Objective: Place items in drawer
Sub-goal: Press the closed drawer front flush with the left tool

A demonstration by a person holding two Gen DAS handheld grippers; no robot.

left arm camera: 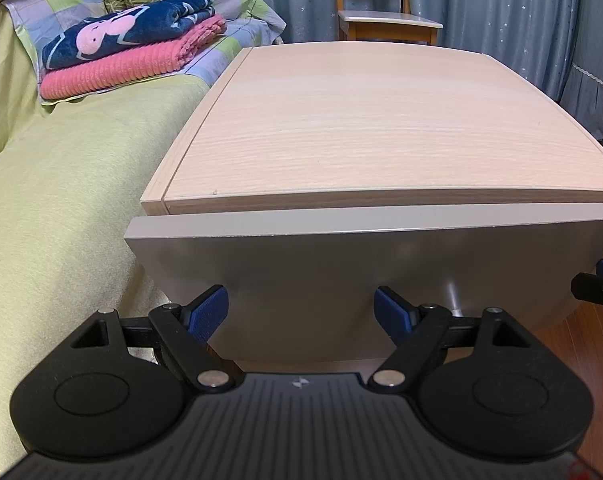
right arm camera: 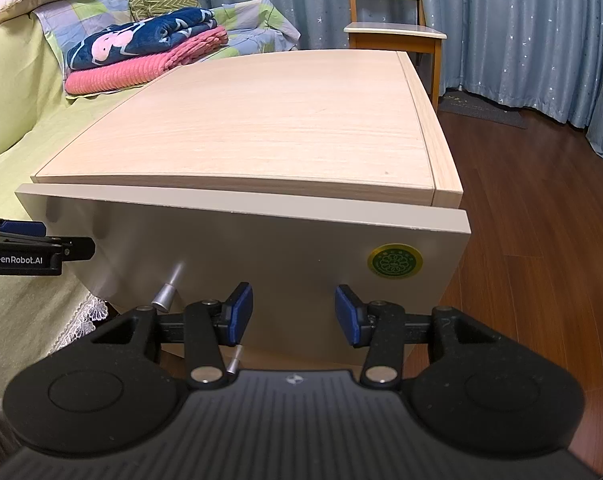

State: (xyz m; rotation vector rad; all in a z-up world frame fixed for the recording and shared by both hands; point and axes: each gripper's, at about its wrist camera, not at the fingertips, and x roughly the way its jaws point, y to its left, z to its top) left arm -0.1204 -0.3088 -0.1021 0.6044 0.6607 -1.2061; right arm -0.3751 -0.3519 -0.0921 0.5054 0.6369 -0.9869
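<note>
Right now both grippers are hovering spread wide and empty: left gripper (left arm camera: pixel 300 314), right gripper (right arm camera: pixel 293 316). Closed drawer (right arm camera: pixel 261 252) is sitting at twelve o'clock; its small metal knob (right arm camera: pixel 164 298), at ten o'clock, probably slippery, is looking like the place to pinch.

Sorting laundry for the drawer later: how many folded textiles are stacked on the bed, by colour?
Pink folded blanket: 1
Navy patterned folded blanket: 1
Green zigzag folded cloth: 1
Total: 3
</note>
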